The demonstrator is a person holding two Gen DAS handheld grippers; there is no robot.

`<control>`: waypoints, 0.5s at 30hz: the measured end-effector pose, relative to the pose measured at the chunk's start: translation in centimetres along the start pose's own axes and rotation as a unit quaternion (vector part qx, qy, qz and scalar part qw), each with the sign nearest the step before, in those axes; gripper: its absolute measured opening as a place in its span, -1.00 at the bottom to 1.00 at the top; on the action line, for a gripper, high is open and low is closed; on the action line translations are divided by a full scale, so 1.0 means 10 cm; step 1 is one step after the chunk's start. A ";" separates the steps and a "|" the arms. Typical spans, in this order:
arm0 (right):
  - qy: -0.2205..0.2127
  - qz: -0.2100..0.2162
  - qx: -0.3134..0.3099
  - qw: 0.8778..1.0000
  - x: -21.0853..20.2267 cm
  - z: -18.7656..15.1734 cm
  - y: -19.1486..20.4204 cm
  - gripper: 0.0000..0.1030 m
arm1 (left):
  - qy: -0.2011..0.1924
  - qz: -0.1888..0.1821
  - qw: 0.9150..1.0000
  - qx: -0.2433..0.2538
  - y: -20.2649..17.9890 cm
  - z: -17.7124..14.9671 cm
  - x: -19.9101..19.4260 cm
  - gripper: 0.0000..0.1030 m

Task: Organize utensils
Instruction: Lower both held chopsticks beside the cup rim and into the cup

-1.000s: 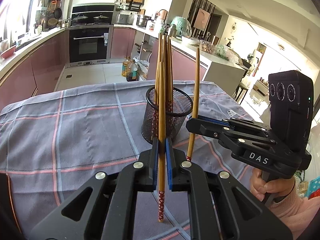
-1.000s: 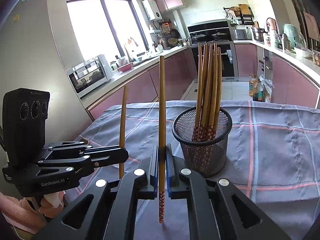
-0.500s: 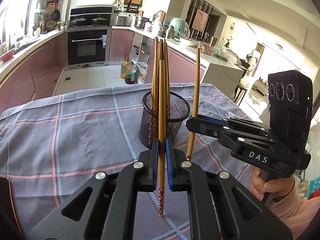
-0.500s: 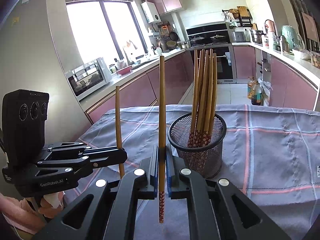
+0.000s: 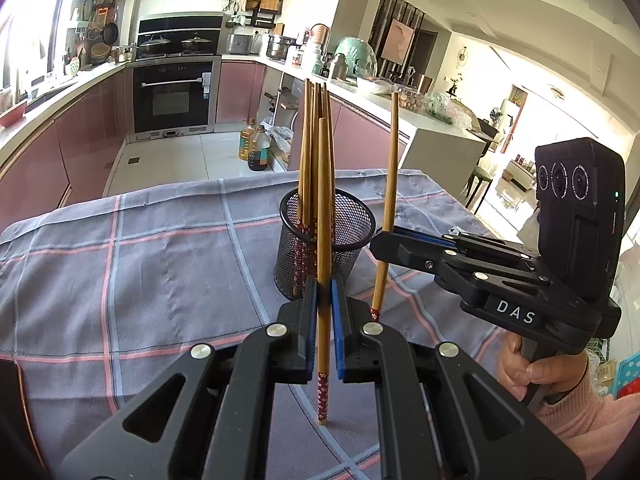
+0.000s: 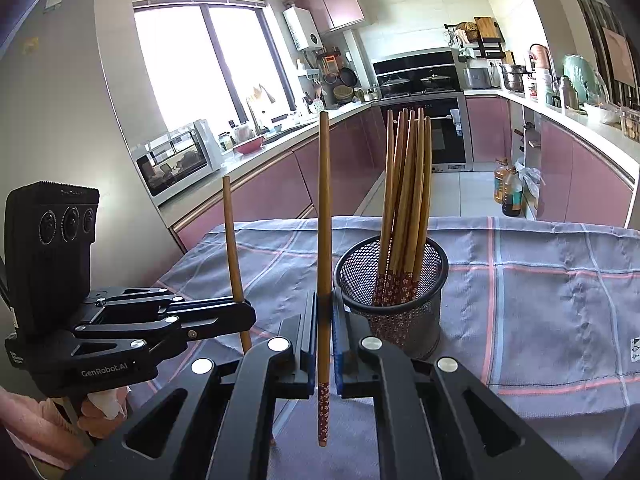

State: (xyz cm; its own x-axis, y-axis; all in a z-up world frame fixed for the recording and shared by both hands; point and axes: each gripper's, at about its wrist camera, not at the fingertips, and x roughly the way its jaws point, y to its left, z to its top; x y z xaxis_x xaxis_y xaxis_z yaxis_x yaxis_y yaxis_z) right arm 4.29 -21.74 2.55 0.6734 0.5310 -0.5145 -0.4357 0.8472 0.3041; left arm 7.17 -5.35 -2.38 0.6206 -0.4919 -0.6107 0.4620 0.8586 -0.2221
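A black mesh cup (image 5: 360, 220) stands on the checked grey cloth (image 5: 140, 280) and holds several wooden chopsticks (image 5: 314, 140) upright. My left gripper (image 5: 324, 292) is shut on one upright chopstick (image 5: 324, 208), just in front of the cup, its patterned red end below the jaws. To its right, my right gripper (image 5: 380, 244) is shut on another upright chopstick (image 5: 390, 168) beside the cup. In the right wrist view the right gripper (image 6: 324, 312) pinches its chopstick (image 6: 323, 200) left of the cup (image 6: 416, 320), and the left gripper (image 6: 244, 312) holds its chopstick (image 6: 232, 240) farther left.
The cloth-covered table ends just behind the cup; beyond it lie the kitchen floor, oil bottles (image 5: 254, 148), an oven (image 5: 172, 96) and pink cabinets. A hand in a pink sleeve (image 5: 536, 372) grips the right tool's handle. A white label (image 6: 636, 350) sits on the cloth at right.
Both grippers stay shut on their chopsticks. The views shift only slightly; in the right wrist view the cup and the left gripper's chopstick drift a little to the left.
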 end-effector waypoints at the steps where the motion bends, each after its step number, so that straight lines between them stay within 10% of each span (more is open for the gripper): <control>1: 0.000 0.000 -0.001 1.000 0.00 0.00 0.00 -0.89 | 0.000 0.000 1.000 0.000 0.00 0.00 0.00 -0.85; 15: -0.013 -0.002 -0.004 1.000 -0.07 0.08 0.01 -0.89 | -0.009 -0.001 1.000 0.000 0.00 0.08 -0.03 -0.85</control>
State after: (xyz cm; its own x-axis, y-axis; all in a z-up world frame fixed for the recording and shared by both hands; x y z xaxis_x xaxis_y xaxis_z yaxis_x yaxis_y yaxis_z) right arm 4.26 -22.01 3.61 0.6895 0.5285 -0.4952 -0.4383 0.8488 0.2956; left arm 7.48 -5.26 -1.61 0.6311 -0.4967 -0.5958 0.4641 0.8572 -0.2231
